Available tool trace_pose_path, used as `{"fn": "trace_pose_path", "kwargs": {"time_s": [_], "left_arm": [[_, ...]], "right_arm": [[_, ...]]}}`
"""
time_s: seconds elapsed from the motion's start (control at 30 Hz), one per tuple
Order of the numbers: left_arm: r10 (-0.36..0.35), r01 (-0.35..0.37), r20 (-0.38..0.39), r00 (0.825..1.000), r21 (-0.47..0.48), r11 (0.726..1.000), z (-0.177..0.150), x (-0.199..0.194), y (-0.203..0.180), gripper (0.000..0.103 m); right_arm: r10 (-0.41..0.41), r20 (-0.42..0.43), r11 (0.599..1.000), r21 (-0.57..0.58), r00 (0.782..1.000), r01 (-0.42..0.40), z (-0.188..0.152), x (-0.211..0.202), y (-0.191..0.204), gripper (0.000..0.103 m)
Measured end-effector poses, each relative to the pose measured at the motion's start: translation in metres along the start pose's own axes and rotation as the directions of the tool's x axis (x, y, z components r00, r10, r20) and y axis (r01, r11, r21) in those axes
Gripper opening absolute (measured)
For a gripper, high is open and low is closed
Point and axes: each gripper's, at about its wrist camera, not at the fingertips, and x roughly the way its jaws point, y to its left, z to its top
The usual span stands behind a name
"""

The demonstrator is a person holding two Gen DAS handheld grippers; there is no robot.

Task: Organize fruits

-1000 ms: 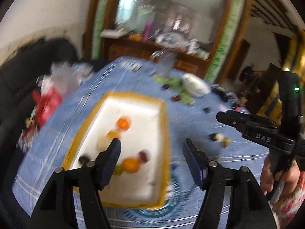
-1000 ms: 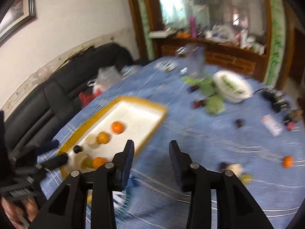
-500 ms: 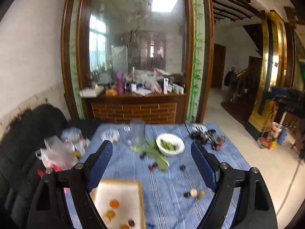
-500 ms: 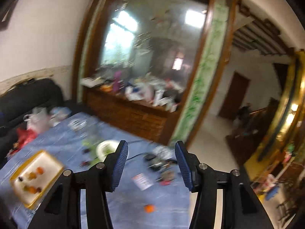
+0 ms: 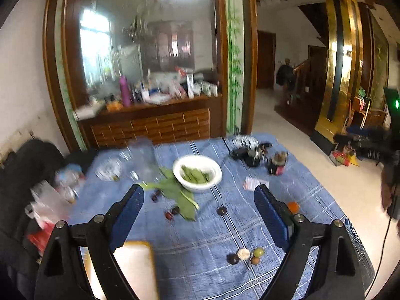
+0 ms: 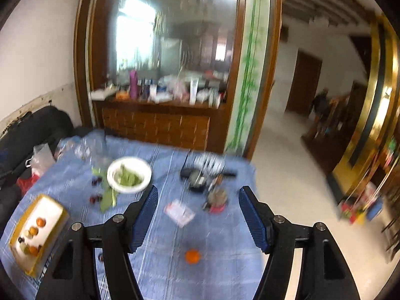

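A yellow-rimmed white tray (image 6: 15, 237) holds several small fruits at the table's left; its corner shows in the left wrist view (image 5: 150, 255). Loose fruits lie on the blue cloth: an orange one (image 6: 192, 256) (image 5: 293, 206), a small cluster (image 5: 246, 253), and dark red ones (image 5: 171, 213) near green leaves (image 5: 180, 197). My left gripper (image 5: 200, 215) is open and empty, high above the table. My right gripper (image 6: 198, 217) is open and empty, above the orange fruit.
A white bowl of greens (image 5: 197, 172) (image 6: 128, 175) stands mid-table. A clear jar (image 5: 143, 160), black devices (image 5: 250, 151) (image 6: 200, 175), a small card (image 6: 178, 212) and plastic bags (image 5: 50, 200) lie around. A black sofa (image 6: 30, 130) is left; the floor (image 6: 287, 175) is right.
Both grippers rose from close over the tray to high above the table, then tilted back down. The right view now faces the table's right side with the orange fruit below it.
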Motion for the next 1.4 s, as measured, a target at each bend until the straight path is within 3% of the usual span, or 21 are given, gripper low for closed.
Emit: {"fn": "trace_pose_path", "kwargs": {"time_s": [0.13, 0.23, 0.37, 0.4, 0.6, 0.73, 0.9, 0.93, 1.0, 1.2, 1.3, 1.4], "left_arm": [[-0.061, 0.048, -0.117, 0.991, -0.116, 0.992, -0.031, 0.063, 0.016, 0.089], [-0.093, 0.062, -0.208, 0.974, -0.152, 0.986, -0.053, 0.106, 0.019, 0.088], [-0.138, 0.103, -0.285, 0.949, -0.133, 0.986, -0.071, 0.154, 0.004, 0.055], [-0.152, 0.116, -0.301, 0.942, -0.132, 0.984, -0.074, 0.165, -0.001, 0.049], [-0.193, 0.166, -0.319, 0.928, -0.108, 0.98, -0.081, 0.216, -0.026, 0.048], [-0.166, 0.152, -0.34, 0.926, -0.069, 0.986, -0.085, 0.248, -0.036, 0.048], [-0.151, 0.134, -0.361, 0.92, -0.07, 0.988, -0.087, 0.276, -0.039, 0.048], [-0.151, 0.134, -0.362, 0.92, -0.071, 0.988, -0.088, 0.279, -0.04, 0.047], [-0.155, 0.14, -0.359, 0.92, -0.067, 0.988, -0.089, 0.284, -0.041, 0.034], [-0.095, 0.098, -0.352, 0.931, -0.009, 0.995, -0.093, 0.292, -0.048, 0.034], [-0.071, 0.078, -0.35, 0.934, 0.004, 0.997, -0.096, 0.296, -0.047, 0.033], [-0.033, 0.05, -0.348, 0.937, 0.038, 0.998, -0.096, 0.294, -0.05, 0.023]], "right_arm": [[0.1, -0.085, 0.989, 0.114, 0.991, -0.09, -0.049, 0.057, -0.011, 0.071], [0.177, -0.149, 0.967, 0.208, 0.973, -0.144, -0.081, 0.101, -0.014, 0.07], [0.269, -0.19, 0.929, 0.31, 0.944, -0.203, -0.114, 0.142, -0.016, 0.067], [0.27, -0.197, 0.928, 0.315, 0.943, -0.2, -0.119, 0.15, -0.015, 0.067], [0.173, -0.254, 0.956, 0.276, 0.952, -0.099, -0.151, 0.18, -0.014, 0.066], [0.104, -0.27, 0.971, 0.236, 0.957, -0.039, -0.164, 0.183, -0.014, 0.066], [0.097, -0.287, 0.969, 0.247, 0.953, -0.025, -0.175, 0.194, -0.018, 0.066], [0.096, -0.289, 0.968, 0.251, 0.953, -0.022, -0.177, 0.196, -0.019, 0.065], [0.103, -0.295, 0.963, 0.269, 0.95, -0.021, -0.181, 0.199, -0.022, 0.059], [0.093, -0.284, 0.962, 0.272, 0.954, -0.013, -0.181, 0.198, -0.024, 0.052], [0.056, -0.283, 0.973, 0.229, 0.957, 0.011, -0.182, 0.199, -0.019, 0.041], [0.026, -0.282, 0.98, 0.196, 0.959, 0.031, -0.182, 0.2, -0.014, 0.038]]}}
